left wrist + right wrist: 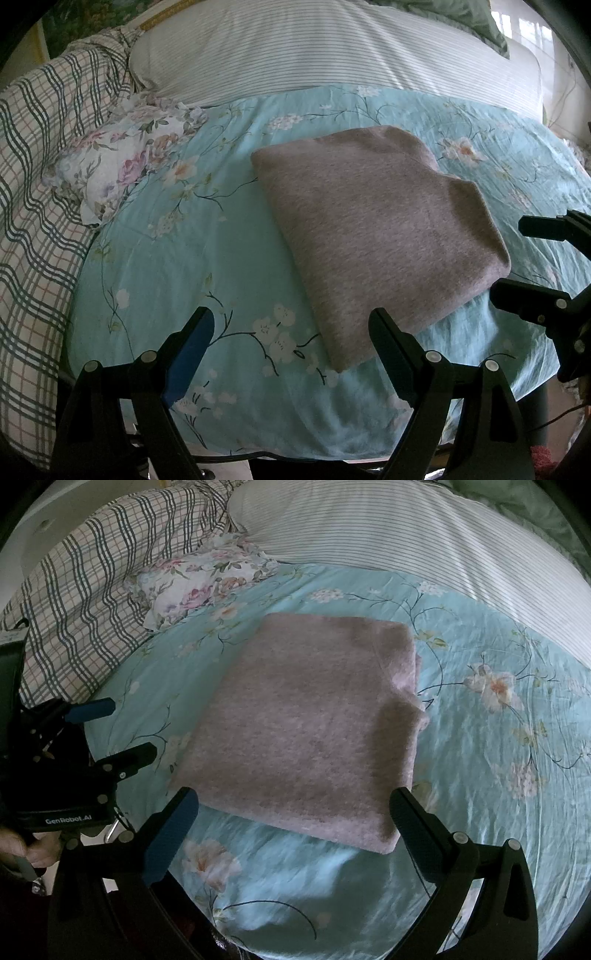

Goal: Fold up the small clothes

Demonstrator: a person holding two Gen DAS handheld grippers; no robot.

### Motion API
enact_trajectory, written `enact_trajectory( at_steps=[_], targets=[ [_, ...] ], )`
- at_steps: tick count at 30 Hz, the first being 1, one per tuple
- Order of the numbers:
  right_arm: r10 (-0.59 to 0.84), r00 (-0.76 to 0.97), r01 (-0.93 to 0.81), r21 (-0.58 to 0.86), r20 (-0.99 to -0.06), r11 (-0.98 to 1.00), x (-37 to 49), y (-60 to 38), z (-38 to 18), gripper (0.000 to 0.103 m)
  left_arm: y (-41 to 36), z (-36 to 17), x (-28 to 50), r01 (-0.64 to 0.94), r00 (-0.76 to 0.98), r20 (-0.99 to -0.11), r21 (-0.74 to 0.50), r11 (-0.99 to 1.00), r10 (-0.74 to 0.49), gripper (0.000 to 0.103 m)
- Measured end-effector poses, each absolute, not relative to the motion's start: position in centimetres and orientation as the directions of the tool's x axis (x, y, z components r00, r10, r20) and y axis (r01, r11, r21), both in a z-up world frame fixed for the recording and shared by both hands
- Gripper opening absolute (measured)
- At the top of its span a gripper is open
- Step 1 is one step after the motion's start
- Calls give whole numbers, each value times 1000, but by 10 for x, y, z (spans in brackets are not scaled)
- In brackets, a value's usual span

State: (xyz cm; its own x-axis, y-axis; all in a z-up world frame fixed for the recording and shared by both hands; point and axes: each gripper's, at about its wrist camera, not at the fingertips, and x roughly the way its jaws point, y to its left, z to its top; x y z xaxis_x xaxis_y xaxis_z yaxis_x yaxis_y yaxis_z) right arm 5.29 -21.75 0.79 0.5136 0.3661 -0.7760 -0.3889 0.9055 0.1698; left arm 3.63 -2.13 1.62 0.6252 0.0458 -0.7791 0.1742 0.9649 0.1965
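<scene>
A: We log the folded pinkish-grey garment (373,236) lying flat on the turquoise floral bedsheet (207,266), near the bed's front edge. It forms a rough rectangle with layered edges showing at one far corner.

B: We confirm from the right wrist view: the garment (310,731) sits centred ahead of the right gripper (291,812), whose two fingers stand wide apart, clamped on nothing. Both tips lie at the garment's near edge; we cannot tell whether they touch the cloth.

A: The left gripper (291,328) likewise has its fingers spread, holding nothing. Its right finger overlaps the garment's near corner in the picture; contact we cannot judge. The other finger is over bare sheet.

B: We note each gripper appears in the other's camera: the left one at the left of the right wrist view (110,731), beside the garment, fingers parted; the right one at the right edge of the left wrist view.

A: Surroundings: a small floral cloth (122,166) bunched well apart from the garment, against a plaid blanket (40,184); a striped pillow (314,51) behind.
</scene>
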Motion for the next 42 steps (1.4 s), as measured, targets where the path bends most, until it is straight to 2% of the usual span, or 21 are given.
enact_trajectory(
  at_steps=[42],
  targets=[
    [379, 513, -382, 190, -770, 904, 77, -225, 10, 103, -16, 17, 52, 189, 634, -772, 201, 961, 37, 86]
  ],
)
